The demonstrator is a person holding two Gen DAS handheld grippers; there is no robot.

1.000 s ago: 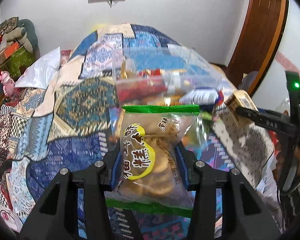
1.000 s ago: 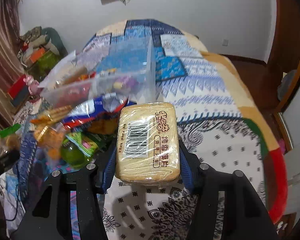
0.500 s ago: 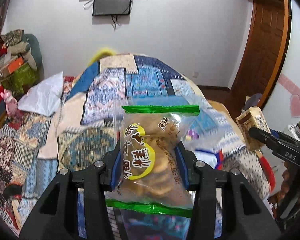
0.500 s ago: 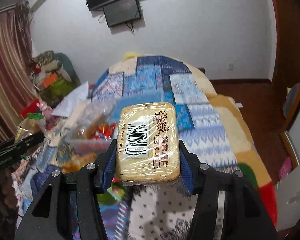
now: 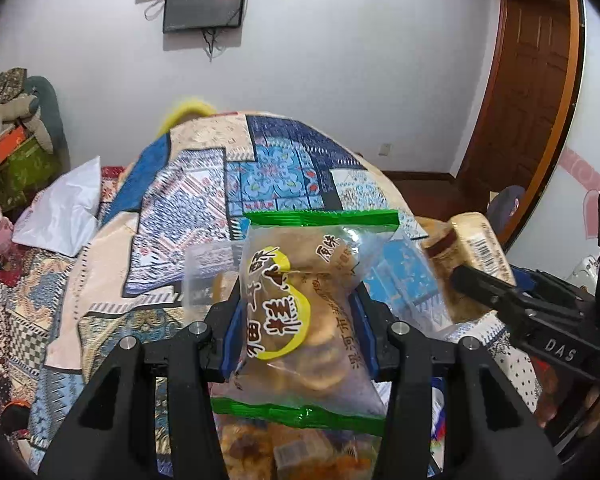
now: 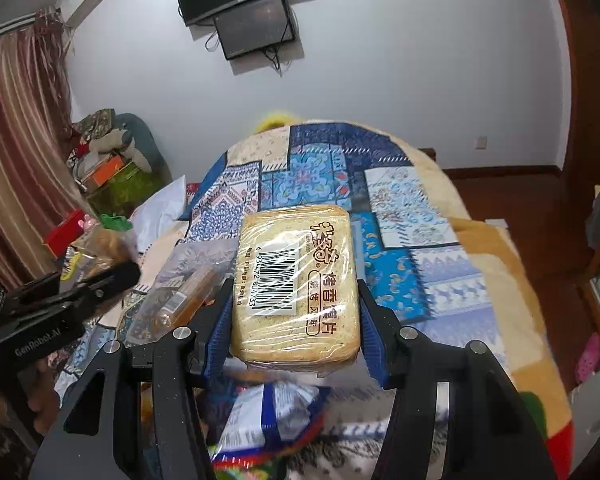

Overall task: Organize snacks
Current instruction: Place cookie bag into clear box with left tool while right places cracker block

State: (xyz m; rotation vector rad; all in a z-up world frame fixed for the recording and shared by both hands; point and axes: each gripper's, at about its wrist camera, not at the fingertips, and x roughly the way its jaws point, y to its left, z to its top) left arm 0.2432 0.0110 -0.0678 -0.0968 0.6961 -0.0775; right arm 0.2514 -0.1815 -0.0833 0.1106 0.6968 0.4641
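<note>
Your left claw (image 5: 300, 316) grips the cookie bag (image 5: 300, 312); your right claw (image 6: 296, 312) clamps the wrapped biscuit block (image 6: 296, 284). Both are aloft, unplaced. Loose snacks (image 6: 268, 412) lie below the right claw; most sorting remains.

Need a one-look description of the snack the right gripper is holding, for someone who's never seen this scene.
Start at the patchwork bedspread filling the room. Above its near end, the right gripper has its jaws closed on a rectangular biscuit pack in clear wrap. Unlike the green-edged cookie bag in the left gripper, it is a pale yellow block with a white barcode label.
</note>
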